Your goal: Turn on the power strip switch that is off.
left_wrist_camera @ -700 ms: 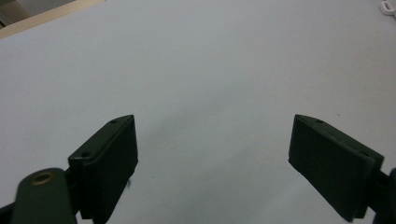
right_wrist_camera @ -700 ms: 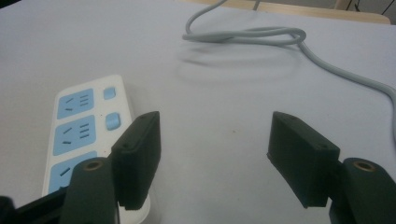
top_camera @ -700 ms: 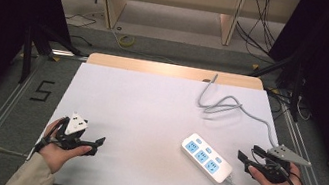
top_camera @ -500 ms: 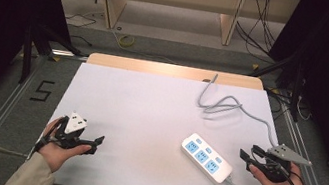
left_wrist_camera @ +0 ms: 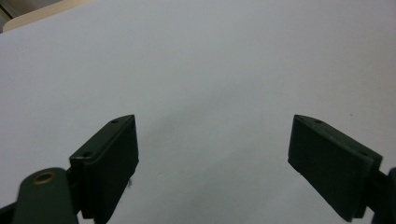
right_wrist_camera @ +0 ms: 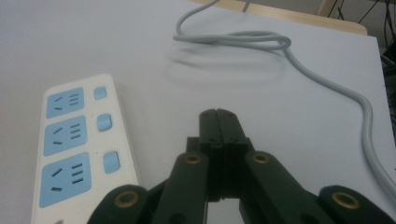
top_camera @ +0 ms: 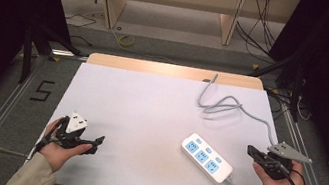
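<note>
The white power strip (top_camera: 206, 158) lies flat on the white-covered surface (top_camera: 148, 115), toward its near right part, set at a slant with its three blue sockets facing up; in the right gripper view the power strip (right_wrist_camera: 77, 140) shows a small blue switch beside each socket. Its grey cable (top_camera: 231, 106) leaves the near right end, runs along the right side of the surface and gathers in a loose loop near the far edge (the loop shows again in the right gripper view, a little blurred).

The right tool (top_camera: 255, 153) is held just beside the strip's right end, apart from it, low over the surface, with its jaws pressed together and nothing between them; from its own camera the right tool (right_wrist_camera: 219, 119) points past the strip toward the cable loop. Nothing lies between it and the strip.

The left tool (top_camera: 93, 142) rests well apart, at the near left of the surface, in the person's left hand (top_camera: 59, 148), with a small white block, possibly a plug adapter, on top of it. Its jaws stand wide apart over bare cloth, with nothing between them.

Beyond the surface stand pale wooden legs and loose cables on the floor (top_camera: 163, 26).
</note>
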`<state>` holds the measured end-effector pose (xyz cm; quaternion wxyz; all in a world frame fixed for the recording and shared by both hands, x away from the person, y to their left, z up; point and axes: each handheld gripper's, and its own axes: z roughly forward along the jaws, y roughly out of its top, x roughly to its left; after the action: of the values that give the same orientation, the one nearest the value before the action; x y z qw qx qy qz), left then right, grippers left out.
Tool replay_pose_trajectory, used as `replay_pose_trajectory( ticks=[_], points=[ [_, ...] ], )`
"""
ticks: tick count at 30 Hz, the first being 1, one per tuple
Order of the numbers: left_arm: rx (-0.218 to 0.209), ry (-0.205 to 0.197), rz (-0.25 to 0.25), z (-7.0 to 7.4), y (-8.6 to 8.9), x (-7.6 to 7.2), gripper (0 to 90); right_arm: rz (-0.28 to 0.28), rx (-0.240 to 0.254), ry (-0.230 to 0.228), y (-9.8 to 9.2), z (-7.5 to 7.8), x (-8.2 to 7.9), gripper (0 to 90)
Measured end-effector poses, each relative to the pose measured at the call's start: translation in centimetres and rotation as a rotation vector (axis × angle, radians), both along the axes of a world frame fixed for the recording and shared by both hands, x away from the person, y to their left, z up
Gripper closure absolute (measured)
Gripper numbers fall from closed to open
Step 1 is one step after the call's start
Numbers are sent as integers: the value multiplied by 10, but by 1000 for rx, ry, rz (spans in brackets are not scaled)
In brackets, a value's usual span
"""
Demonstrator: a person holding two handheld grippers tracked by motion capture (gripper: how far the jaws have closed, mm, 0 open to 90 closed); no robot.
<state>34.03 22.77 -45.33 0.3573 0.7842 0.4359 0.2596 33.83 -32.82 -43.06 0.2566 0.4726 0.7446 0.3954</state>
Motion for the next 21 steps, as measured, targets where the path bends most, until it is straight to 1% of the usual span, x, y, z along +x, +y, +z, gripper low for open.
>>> replay_pose_trajectory(
  ticks=[6,10,15,16,21],
  points=[
    [1,2,-2,0,-1,0,159,8,-2,8,3,2,1,900],
    [-1,2,-3,0,-1,0,158,24,6,27,8,4,4,900],
    [-1,4,-4,-1,-1,1,159,37,7,38,13,5,6,900],
    [-1,4,-4,-1,-1,1,159,37,8,34,14,6,6,900],
    [-3,3,-2,-1,-1,1,159,46,5,43,17,8,6,900]
  ],
)
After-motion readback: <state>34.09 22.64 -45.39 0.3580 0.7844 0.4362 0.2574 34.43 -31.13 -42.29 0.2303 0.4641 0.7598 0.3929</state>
